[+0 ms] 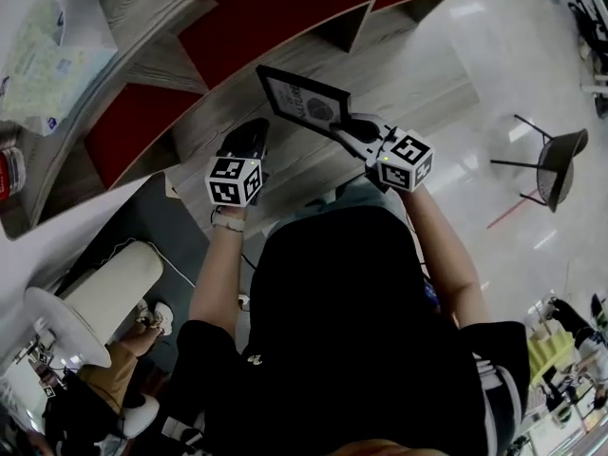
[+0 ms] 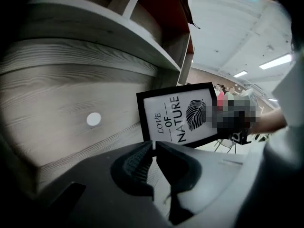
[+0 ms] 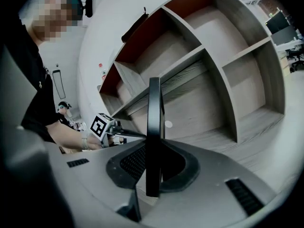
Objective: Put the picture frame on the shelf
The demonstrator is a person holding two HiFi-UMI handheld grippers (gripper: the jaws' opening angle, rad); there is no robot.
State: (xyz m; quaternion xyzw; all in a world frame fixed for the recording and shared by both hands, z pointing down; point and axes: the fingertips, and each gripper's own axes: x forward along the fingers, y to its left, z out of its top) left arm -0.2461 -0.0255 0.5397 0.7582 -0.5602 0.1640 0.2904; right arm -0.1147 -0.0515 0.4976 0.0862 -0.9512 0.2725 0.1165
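The picture frame (image 1: 304, 101) is black-edged with a white print of a leaf and lettering. My right gripper (image 1: 353, 129) is shut on its edge and holds it up in front of the grey wooden shelf (image 1: 313, 60). In the right gripper view the frame (image 3: 154, 127) stands edge-on between the pads. My left gripper (image 1: 249, 139) is shut with nothing in it, just left of the frame and close to the shelf board. In the left gripper view the frame (image 2: 183, 115) faces the camera beyond the closed jaws, against the shelf (image 2: 71, 99).
The shelf has several open compartments with red back panels (image 1: 133, 122). A tissue box (image 1: 52, 55) sits on a shelf at upper left. A black chair (image 1: 556, 164) stands on the glossy floor at right. A white lamp (image 1: 90, 307) is at lower left, near other people.
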